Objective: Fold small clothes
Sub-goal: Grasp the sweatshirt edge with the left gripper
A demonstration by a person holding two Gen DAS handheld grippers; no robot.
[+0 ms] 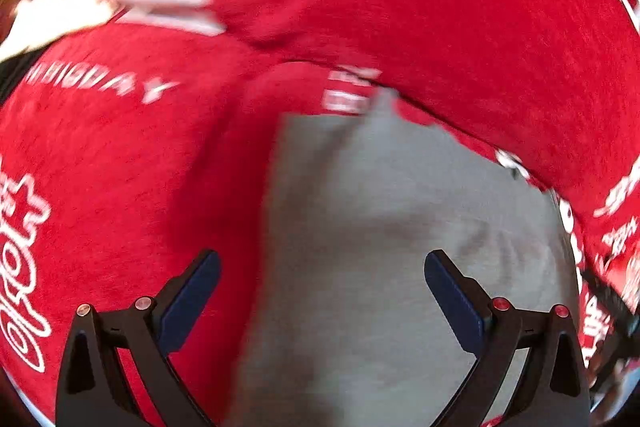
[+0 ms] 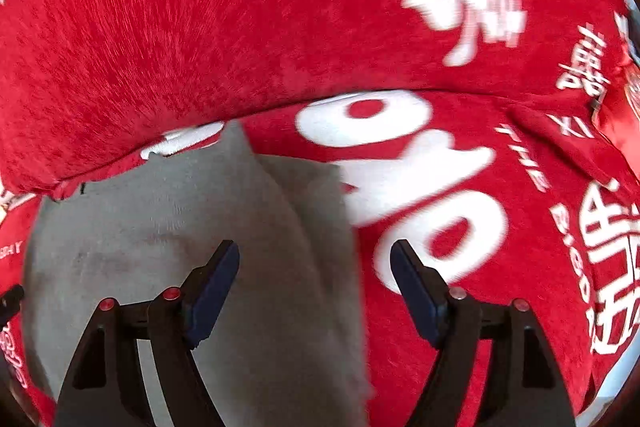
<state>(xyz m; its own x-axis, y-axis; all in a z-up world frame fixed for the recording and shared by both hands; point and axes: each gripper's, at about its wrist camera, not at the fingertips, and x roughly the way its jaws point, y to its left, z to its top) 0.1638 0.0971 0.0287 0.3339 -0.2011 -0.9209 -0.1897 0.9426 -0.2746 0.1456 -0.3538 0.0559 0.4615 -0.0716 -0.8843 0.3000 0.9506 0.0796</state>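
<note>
Place type unclear, likely a home-style soft surface: red plush cover [image 1: 460, 7] with white printed lettering fills both wrist views, its folded edge running 9 to 3 o'clock, grey garment [image 1: 380, 247] lying on it.

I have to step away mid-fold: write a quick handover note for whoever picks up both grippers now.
Left hand-held gripper: open, holding nothing, above the grey garment's left edge.
Right hand-held gripper: open, holding nothing, above its right edge.
Grey garment lies on the red printed cloth; a fold line shows in the right wrist view.
Done: at most one fold, hard to tell.
Left: grasp and finish folding.
</note>
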